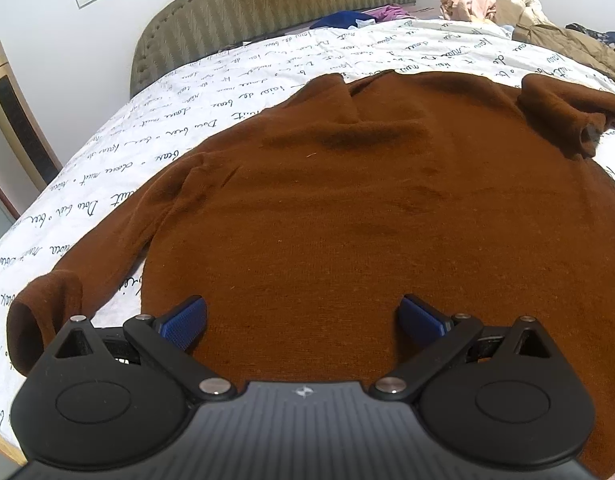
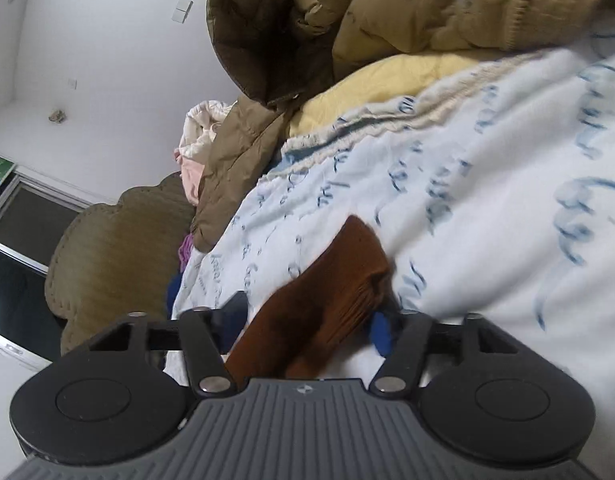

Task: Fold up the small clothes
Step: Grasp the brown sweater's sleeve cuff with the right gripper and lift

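A rust-brown knit sweater [image 1: 367, 208] lies spread flat on the bed, collar at the far side, one sleeve [image 1: 67, 280] running down the left, the other sleeve [image 1: 563, 116] bent at the far right. My left gripper [image 1: 303, 322] is open, its blue pads [image 1: 185, 322] wide apart just above the sweater's near hem. In the right wrist view, the right gripper [image 2: 307, 322] has the sweater's sleeve cuff [image 2: 335, 292] lying between its spread fingers. The view is blurred and tilted; whether the pads press the cuff does not show.
The bed has a white sheet with dark script print [image 1: 187, 120] and a padded olive headboard [image 1: 243, 12]. A pile of clothes [image 1: 491, 0] sits at the far right corner, with a tan puffer jacket [image 2: 427, 20] and yellow cloth [image 2: 387, 80] close to the right gripper.
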Demonstrator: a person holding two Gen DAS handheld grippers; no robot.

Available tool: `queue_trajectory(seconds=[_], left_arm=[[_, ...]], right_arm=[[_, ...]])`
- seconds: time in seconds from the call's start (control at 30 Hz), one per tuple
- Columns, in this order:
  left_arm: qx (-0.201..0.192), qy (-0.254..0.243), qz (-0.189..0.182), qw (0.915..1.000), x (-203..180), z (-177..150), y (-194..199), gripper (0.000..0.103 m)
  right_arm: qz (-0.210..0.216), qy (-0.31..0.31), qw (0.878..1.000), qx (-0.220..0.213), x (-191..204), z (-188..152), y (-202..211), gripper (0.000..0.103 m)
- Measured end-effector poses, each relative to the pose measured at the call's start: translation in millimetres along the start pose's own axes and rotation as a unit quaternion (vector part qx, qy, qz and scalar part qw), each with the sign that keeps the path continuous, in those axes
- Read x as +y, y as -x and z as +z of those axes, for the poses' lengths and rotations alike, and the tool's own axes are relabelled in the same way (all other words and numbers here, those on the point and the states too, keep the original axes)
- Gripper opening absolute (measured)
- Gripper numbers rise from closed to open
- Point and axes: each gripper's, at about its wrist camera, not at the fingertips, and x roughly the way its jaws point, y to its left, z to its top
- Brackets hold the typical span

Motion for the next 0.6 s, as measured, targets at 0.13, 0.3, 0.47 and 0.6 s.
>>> queue_trajectory(seconds=[0.13,0.3,0.47,0.6], left_arm=[[-0.003,-0.003,-0.010,0.9999,2.7,2.5,1.2,0.103],[-0.012,0.016,0.005,0.9998,15.2,9.6,0.0,0.103],[-0.018,0.037,-0.002,0.9991,26.8,21.4,-3.5,0.103],[-0.035,0.036,-0.012,0.9987,27.3,31.6,-4.8,0.103]], right_arm=[[-0.033,0.001,0.999,0.009,-2.3,15.6,-4.9,0.011],[-0.072,0.128,0.985,-0.092,32.5,53.5,44.9,0.011],[-0.081,0.196,0.962,-0.173,70.2,87.0,88.9,0.011],[-0.053,0.257,0.954,-0.147,96.5,58.9,89.6,0.011]])
